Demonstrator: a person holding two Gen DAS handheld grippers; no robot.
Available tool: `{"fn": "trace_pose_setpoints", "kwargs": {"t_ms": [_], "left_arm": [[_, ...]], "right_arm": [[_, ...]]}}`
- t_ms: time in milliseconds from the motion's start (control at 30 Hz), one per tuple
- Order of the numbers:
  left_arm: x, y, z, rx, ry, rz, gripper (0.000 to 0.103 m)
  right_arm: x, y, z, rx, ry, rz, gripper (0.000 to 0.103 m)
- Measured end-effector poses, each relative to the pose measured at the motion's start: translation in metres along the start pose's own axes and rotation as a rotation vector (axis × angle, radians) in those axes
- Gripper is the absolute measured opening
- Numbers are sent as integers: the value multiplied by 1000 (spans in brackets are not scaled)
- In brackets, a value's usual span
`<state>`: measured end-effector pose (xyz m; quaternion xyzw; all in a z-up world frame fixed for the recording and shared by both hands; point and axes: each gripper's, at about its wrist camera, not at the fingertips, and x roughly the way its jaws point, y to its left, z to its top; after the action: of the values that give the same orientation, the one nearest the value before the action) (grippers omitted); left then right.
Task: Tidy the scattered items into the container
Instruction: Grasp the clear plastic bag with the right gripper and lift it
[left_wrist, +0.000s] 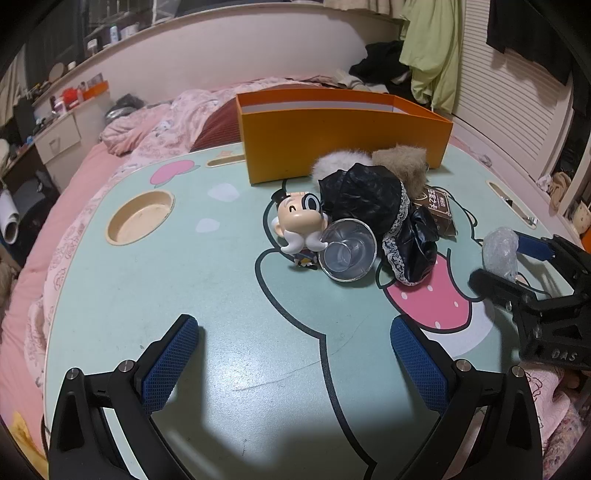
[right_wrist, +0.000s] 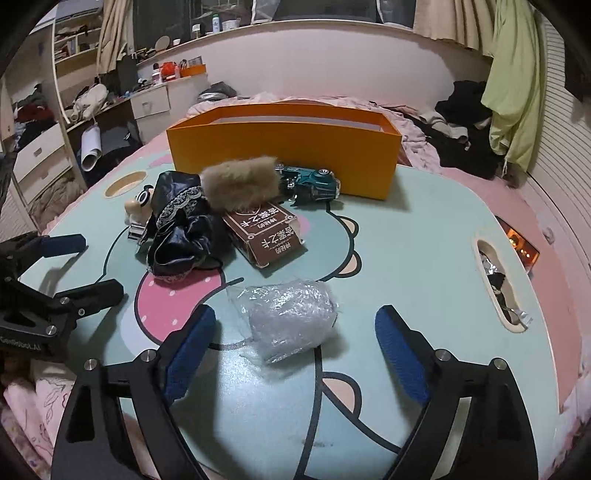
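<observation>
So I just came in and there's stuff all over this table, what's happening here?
A person with two handheld grippers is tidying items into the orange box. Nothing is held yet: the left gripper is open over bare table, and the right gripper is open around the bubble-wrap bundle. The figurine, glass, black fabric and toy car lie outside it.

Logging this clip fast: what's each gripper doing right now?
Left gripper: open, holding nothing.
Right gripper: open, empty, bubble wrap bundle just ahead.
</observation>
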<state>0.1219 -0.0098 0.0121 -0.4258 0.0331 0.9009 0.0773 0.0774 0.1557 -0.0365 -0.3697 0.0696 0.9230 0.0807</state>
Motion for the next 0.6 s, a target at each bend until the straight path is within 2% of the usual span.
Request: {"fn": "trace_pose_setpoints", "kwargs": {"t_ms": [33,67,100,267,500,567,600], "left_arm": [[0,0,0,0,0,0,103],[0,0,0,-1,0,1,103],[0,1,1,-3,-1,3,103],[-1,7,0,-33,-17,-18,103],[-9,27,9,-103,-43,-41,102],[-15,32,18,-107,-70,-51,95],[-17,34,23,-105,-77,-52,87]], "right_arm": [[-2,0,-1,-3,-16,3,72],[-4,-1,0,-7,-32,6,40],[-4,-2,1,-6,-40,13,34],[-8,-10,3,20,-48,47,34],[-9,-8,4,21,-46,47,34],[-10,-7,4,22,-46,46,34],[-9,-7,4,22,-46,46,35]]}}
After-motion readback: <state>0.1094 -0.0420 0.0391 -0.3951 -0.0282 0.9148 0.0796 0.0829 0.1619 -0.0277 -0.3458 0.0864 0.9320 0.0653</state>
